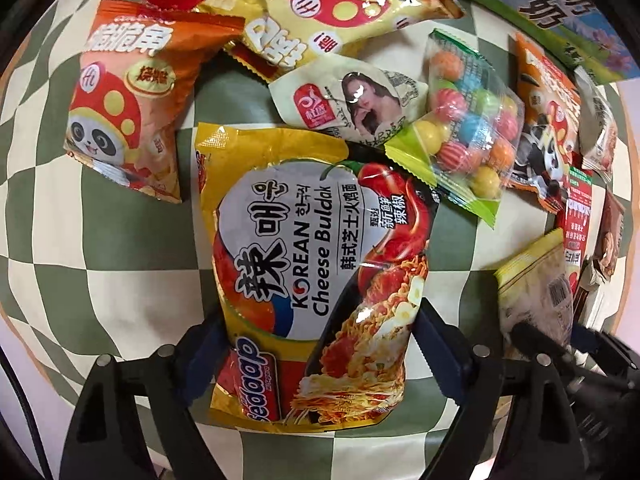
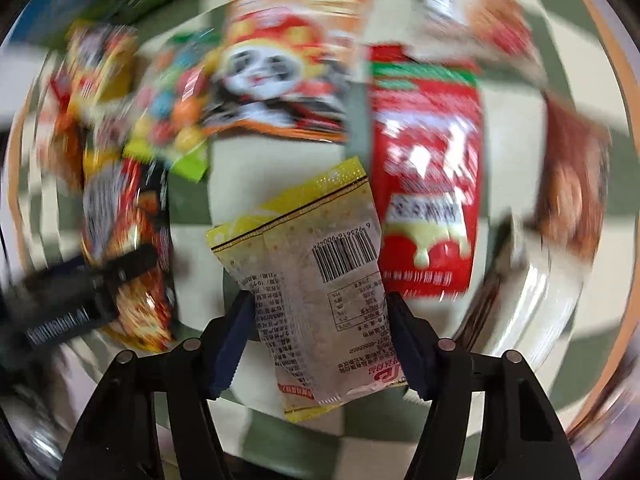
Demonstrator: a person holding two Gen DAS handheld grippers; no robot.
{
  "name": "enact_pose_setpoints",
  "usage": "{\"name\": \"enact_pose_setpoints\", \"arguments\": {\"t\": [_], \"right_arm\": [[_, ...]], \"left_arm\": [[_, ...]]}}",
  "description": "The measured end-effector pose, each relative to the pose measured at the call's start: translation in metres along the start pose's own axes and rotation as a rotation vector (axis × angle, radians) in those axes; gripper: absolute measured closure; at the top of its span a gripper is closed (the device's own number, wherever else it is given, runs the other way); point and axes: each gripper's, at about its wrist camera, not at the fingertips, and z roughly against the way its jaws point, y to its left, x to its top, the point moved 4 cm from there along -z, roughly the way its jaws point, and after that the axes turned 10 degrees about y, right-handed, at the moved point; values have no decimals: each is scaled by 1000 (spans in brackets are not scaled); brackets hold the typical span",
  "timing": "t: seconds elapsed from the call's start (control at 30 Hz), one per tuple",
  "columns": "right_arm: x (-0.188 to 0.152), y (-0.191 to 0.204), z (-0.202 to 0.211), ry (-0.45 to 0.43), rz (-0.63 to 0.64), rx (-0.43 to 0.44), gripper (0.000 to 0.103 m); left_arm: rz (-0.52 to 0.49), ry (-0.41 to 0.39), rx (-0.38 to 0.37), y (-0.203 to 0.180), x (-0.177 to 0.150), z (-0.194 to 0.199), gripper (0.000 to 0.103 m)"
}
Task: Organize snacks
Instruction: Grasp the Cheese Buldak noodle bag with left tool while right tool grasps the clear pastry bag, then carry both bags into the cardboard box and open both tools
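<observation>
A yellow Korean Cheese Buldak noodle pack (image 1: pixel 308 248) lies on the green-and-cream checkered cloth (image 1: pixel 120 248). My left gripper (image 1: pixel 320 312) points down over its lower half, with a blue pad against each side edge. A pale yellow packet with a barcode (image 2: pixel 320 272) lies under my right gripper (image 2: pixel 319 296), whose pads touch its two sides. The same packet (image 1: pixel 532 288) shows at the right of the left wrist view, with the right gripper's black body beside it. The right wrist view is blurred away from its centre.
Around the noodle pack lie an orange panda snack bag (image 1: pixel 128 96), a yellow panda bag (image 1: pixel 320 12), a white pouch with a portrait (image 1: pixel 352 100) and a bag of coloured balls (image 1: pixel 468 128). A red packet (image 2: pixel 428 184) lies right of the barcode packet.
</observation>
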Motion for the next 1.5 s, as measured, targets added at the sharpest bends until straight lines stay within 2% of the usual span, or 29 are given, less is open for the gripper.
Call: {"name": "enact_pose_setpoints", "arguments": {"t": [0.03, 0.13, 0.2, 0.3, 0.47, 0.5, 0.6, 0.63, 0.77, 0.8, 0.93, 1.17, 1.2, 1.3, 1.5], "right_arm": [[-3, -7, -3, -2, -76, 56, 37], [-12, -19, -12, 10, -198, 179, 37], [-14, -21, -19, 43, -188, 225, 35], [-17, -8, -28, 47, -91, 153, 21], [-10, 24, -52, 40, 28, -13, 21], [-10, 26, -57, 38, 30, -40, 22], [-2, 38, -67, 34, 20, -68, 40], [-4, 38, -70, 31, 23, -87, 41], [-23, 50, -79, 35, 41, -111, 41], [-30, 57, -76, 37, 38, -110, 40], [-31, 54, -83, 43, -15, -69, 35], [-33, 52, -97, 16, -35, -93, 35], [-35, 52, -103, 8, -38, -98, 37], [-46, 56, -90, -19, -40, -115, 41], [-70, 58, -90, -50, -55, -103, 52]], "left_arm": [[-4, -12, 3, 3, -6, 0, 17], [-8, -24, 29, 8, -37, -6, 19], [-13, -7, 34, 7, -60, -9, 19], [-22, 27, 26, 8, -76, -20, 18], [6, 48, 18, 10, -67, -39, 13], [8, 50, 21, 10, -66, -43, 12], [7, 43, 25, 13, -67, -51, 12], [7, 39, 23, 13, -70, -52, 12], [4, 22, 19, 5, -75, -65, 12], [6, 25, 16, 10, -78, -55, 12], [4, 26, 7, 8, -84, -56, 12], [-12, 0, -5, 20, -69, -44, 13], [-17, -6, -2, 21, -70, -39, 14], [-26, -29, 8, 21, -77, -28, 16], [-26, -52, 16, 11, -91, -15, 16]]}}
